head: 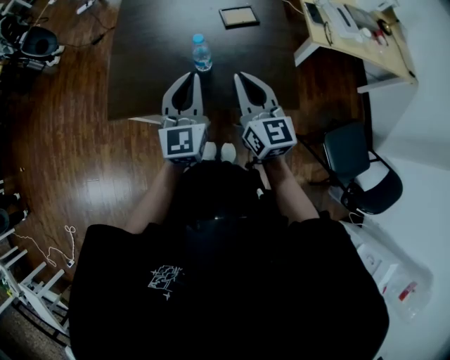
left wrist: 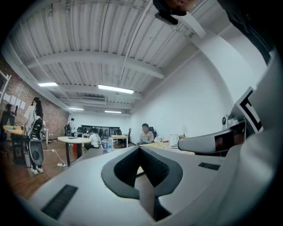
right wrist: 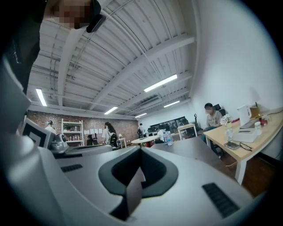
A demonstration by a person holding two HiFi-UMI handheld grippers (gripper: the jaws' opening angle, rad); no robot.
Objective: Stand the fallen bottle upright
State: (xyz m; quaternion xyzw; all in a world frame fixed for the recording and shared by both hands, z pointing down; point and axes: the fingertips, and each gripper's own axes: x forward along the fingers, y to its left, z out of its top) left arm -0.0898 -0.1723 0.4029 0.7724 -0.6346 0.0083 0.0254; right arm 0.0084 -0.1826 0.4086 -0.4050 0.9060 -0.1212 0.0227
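The bottle (head: 202,53) stands upright on the dark table (head: 140,56), blue cap on top, with clear liquid inside. It sits a little beyond the tips of both grippers and roughly between them, touching neither.

The left gripper (head: 195,76) is held level over the near edge of the table, pointing toward the bottle. In the left gripper view its 2 fingers (left wrist: 88,185) are pressed together at the tip, with nothing between them. The bottle shows small and far off, to the left of that tip.

The right gripper (head: 238,75) is held beside the left one, also level and angled slightly inward. In the right gripper view its 2 fingers (right wrist: 190,185) meet at the tip too, and it is empty.

A flat frame (head: 239,16) lies on the far part of the table, well apart from the bottle. To the right stands a light wooden desk (head: 351,42) with small items on it. Nearer, a dark chair (head: 355,158) sits on the wooden floor (head: 63,140). A seated person (left wrist: 144,133) is in the background of both gripper views.
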